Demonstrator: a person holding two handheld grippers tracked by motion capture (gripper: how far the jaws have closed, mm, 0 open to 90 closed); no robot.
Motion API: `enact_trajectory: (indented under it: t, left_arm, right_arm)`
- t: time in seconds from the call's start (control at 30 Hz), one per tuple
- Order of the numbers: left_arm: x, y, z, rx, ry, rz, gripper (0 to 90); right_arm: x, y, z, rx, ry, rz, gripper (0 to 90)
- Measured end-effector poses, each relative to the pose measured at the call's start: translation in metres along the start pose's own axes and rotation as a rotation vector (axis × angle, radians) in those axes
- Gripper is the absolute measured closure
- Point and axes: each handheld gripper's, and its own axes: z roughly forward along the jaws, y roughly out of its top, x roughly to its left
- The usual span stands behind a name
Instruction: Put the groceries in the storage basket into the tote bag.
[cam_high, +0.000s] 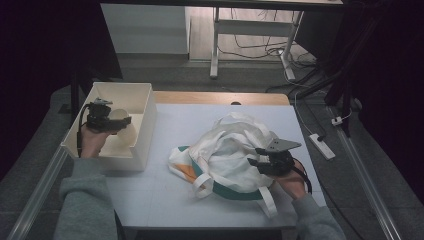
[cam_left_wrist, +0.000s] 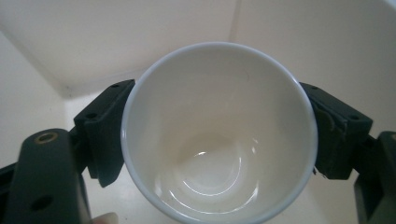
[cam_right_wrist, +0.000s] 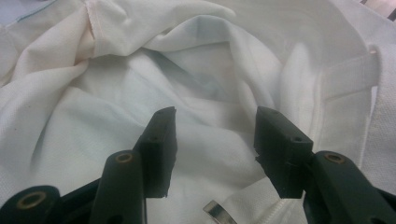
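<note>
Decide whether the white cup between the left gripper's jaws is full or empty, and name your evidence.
Empty. The left gripper view looks straight into the cup: its bare glossy bottom shows, with nothing inside.

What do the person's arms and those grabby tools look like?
Both arms wear grey sleeves. The left gripper and the right gripper are black and blocky. Each has two chunky black jaws with small screw holes, and brass-coloured rings sit at the joints. A black cable trails from the left gripper. The right gripper carries a grey three-cornered plate on top.
</note>
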Motion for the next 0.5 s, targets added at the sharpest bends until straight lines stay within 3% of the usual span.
enact_trajectory:
  t: [0.17, 0.5]
  left_arm:
    - [-0.003, 0.004, -0.010, -0.053, -0.010, -0.008, 19.3]
    - [-0.016, 0.015, -0.035, -0.192, -0.075, -0.019, 19.3]
  right_arm:
    - [0.000, 0.000, 0.000, 0.001, 0.000, 0.001, 49.6]
    - [0.001, 0.000, 0.001, 0.000, -0.002, -0.006, 49.7]
